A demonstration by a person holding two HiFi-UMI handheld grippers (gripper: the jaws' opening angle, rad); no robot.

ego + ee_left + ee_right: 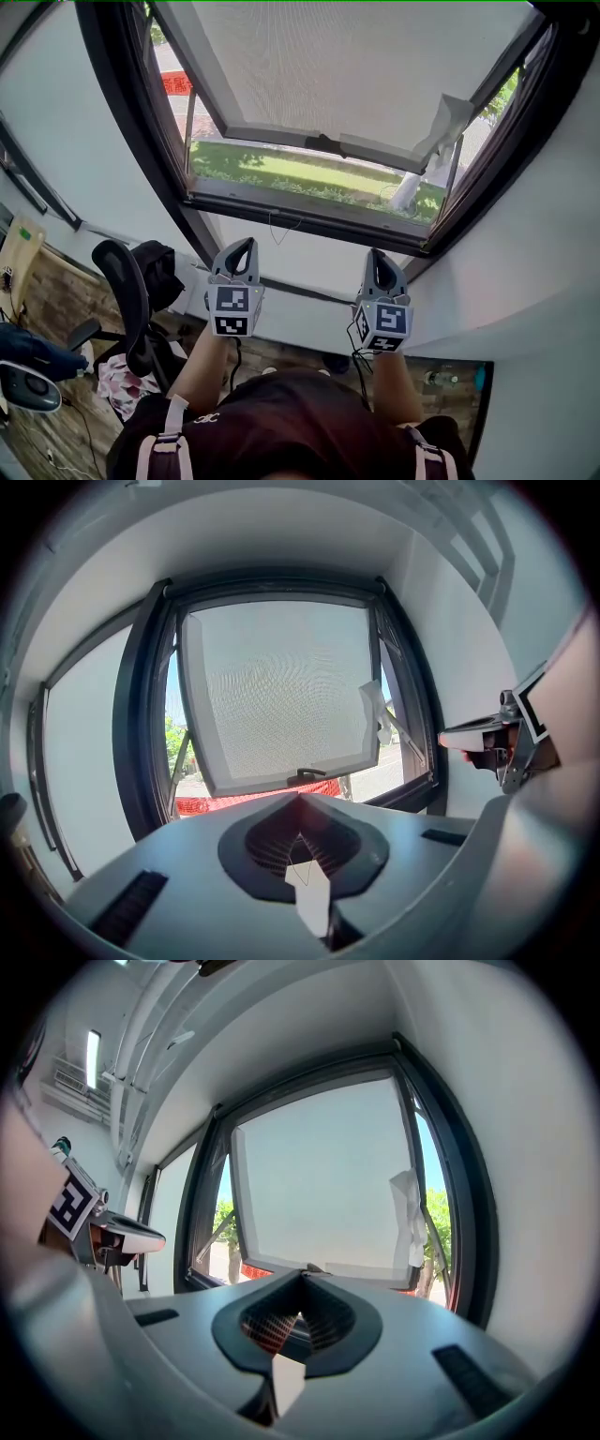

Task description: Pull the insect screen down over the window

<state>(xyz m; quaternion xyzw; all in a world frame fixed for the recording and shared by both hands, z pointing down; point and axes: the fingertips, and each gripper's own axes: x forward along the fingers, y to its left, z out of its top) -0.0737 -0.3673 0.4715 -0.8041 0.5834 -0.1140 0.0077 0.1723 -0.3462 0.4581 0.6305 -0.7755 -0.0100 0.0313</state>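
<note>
The left tool [241, 246] was closed, its two dark grey jaws meeting at the tips with nothing between them, as the left gripper view confirmed [300, 799]. Just beside it, on its right, the right tool [378, 258] was likewise shut and empty [302, 1279]. Each showed at the edge of the other's view, the right one [473, 735] and the left one [131, 1234], both held roughly level and side by side. Both pointed at the dark-framed rectangular window [309, 214] ahead of them and touched nothing. The insect screen [347, 66], a pale, finely meshed panel in a grey frame, stood well ahead of and above both tools, covering the upper part of the opening and tilted outward at its lower edge. A small dark handle [323, 145] sat at the middle of that lower edge. A crumpled white sheet [445, 127] hung at the screen's lower corner, on the right tool's side. Between the screen's lower edge and the sill, a strip of sunlit green lawn [300, 173] showed, with a pale tree trunk [408, 192] beyond the right tool and a red mesh barrier [176, 84] beyond the left one. Off to the left tool's side and below stood a black office chair [131, 300].
</note>
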